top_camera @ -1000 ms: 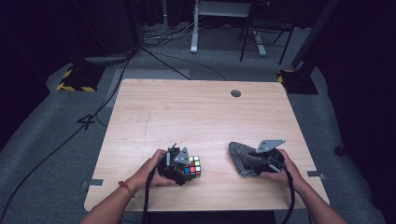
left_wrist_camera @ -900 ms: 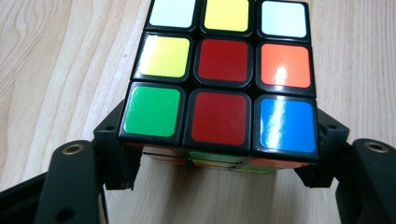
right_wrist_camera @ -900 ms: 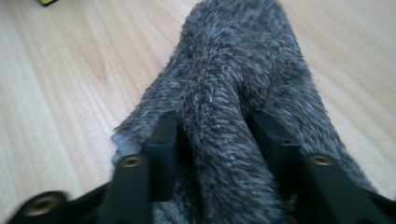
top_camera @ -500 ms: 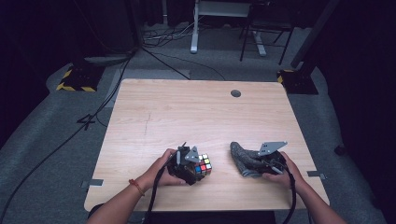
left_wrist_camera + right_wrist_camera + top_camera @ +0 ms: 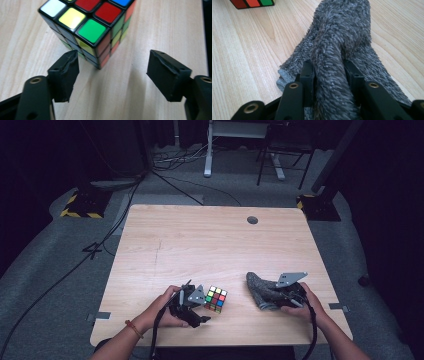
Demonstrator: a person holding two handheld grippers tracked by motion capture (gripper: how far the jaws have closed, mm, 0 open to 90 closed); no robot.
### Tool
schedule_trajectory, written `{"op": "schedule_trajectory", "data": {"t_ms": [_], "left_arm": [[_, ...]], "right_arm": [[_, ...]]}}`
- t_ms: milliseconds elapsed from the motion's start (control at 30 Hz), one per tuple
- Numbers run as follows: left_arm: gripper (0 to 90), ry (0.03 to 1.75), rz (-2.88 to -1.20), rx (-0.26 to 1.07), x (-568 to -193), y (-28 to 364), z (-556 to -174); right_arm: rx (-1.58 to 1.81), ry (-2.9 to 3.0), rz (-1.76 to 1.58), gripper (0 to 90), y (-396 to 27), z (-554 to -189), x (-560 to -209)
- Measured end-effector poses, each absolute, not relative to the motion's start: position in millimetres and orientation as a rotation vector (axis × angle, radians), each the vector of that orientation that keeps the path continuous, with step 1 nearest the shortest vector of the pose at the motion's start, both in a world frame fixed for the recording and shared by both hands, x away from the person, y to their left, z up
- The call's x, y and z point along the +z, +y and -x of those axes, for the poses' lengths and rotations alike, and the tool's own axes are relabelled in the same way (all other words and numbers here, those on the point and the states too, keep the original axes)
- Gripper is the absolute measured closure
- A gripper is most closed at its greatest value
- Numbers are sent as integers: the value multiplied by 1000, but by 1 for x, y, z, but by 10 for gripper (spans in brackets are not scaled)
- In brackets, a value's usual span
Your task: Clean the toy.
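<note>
Two things in play: the puzzle cube (image 5: 215, 299) sits low in the frame's middle on the table (image 5: 210, 240), my left gripper (image 5: 112, 71) gaping just short of it, jaws having narrowed slightly; right gripper (image 5: 328, 75) pinches the grey fuzzy cloth (image 5: 342, 37) at lower right, having eased slightly wider.

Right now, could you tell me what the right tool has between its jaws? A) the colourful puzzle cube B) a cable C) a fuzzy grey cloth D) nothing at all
C: in the right gripper view the right tool has its two black jaws pressed on a fold of the fuzzy grey cloth, while the puzzle cube sits apart on the table, in front of the left tool.
</note>
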State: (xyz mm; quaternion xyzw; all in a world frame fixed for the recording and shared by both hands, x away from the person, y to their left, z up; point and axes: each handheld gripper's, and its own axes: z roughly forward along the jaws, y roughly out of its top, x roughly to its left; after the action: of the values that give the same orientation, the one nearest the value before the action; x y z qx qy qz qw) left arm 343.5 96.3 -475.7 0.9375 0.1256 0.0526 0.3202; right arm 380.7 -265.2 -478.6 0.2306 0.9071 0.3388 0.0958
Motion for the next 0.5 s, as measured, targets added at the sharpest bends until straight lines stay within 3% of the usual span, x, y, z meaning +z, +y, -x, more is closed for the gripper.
{"op": "schedule_trajectory", "data": {"t_ms": [100,500], "left_arm": [[165,381,-2432,134,-478,95,-356],[147,192,-2447,123,-483,66,-375]], "right_arm": [[1008,2689,-688,662,-265,-381,-479],[1060,2710,-628,750,-264,-378,-478]]}}
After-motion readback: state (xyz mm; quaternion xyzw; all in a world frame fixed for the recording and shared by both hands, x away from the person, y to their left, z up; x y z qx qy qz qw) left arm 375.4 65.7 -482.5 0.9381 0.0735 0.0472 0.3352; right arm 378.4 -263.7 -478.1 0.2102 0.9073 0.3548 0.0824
